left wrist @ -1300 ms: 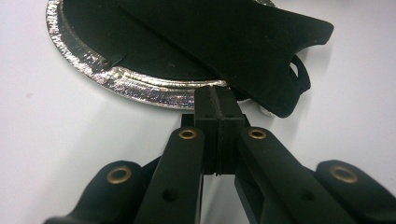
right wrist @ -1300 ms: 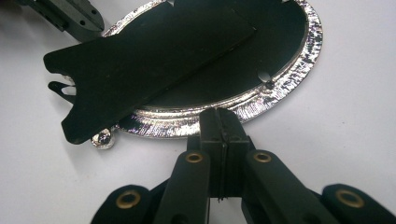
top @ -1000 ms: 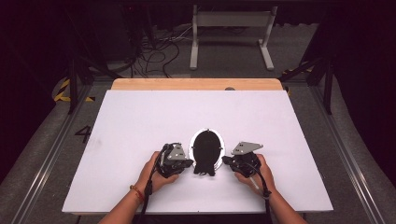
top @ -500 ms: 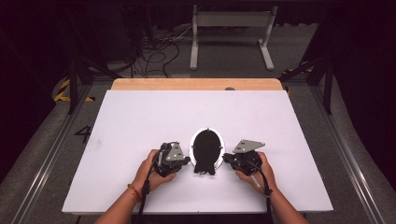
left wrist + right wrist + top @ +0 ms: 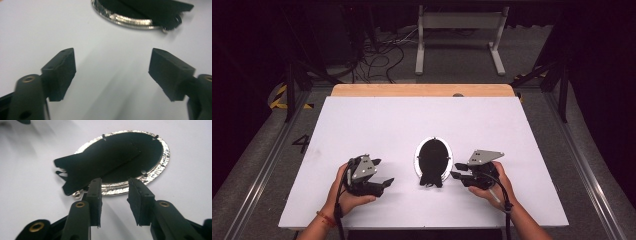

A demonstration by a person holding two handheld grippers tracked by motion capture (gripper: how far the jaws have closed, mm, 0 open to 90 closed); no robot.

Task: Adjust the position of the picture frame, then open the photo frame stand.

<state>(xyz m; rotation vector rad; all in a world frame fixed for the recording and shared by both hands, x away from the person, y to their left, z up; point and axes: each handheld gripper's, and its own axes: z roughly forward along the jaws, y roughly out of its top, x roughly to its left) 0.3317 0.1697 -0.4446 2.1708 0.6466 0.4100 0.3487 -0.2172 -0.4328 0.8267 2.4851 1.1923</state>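
Observation:
An oval frame point(image 5: 432, 161) with a silver rim and a black back lies flat on the white table point(image 5: 412, 120), its black prop flap pointing toward the near edge. My left gripper point(image 5: 384, 172) sits well to its left, its jaws having just been opening and now standing wide with nothing between them. In the left gripper view the frame's rim point(image 5: 130, 20) lies ahead of the left gripper point(image 5: 112, 65). My right gripper point(image 5: 455, 171) is at the frame's right side. Its jaws have just been opening and stand partly apart. The right gripper point(image 5: 115, 186) has its tips over the near rim of the frame point(image 5: 130, 152), not pressing on it.
A wooden strip point(image 5: 422, 90) runs along the table's far edge, with a small dark object point(image 5: 457, 94) on it. Beyond, on the floor, stand a metal rack point(image 5: 459, 30) and loose cables point(image 5: 377, 55). Both hands rest near the table's front edge.
The left gripper has drawn away leftward from the frame and its jaws have spread wide. The right gripper has stayed beside the frame and its jaws have parted.

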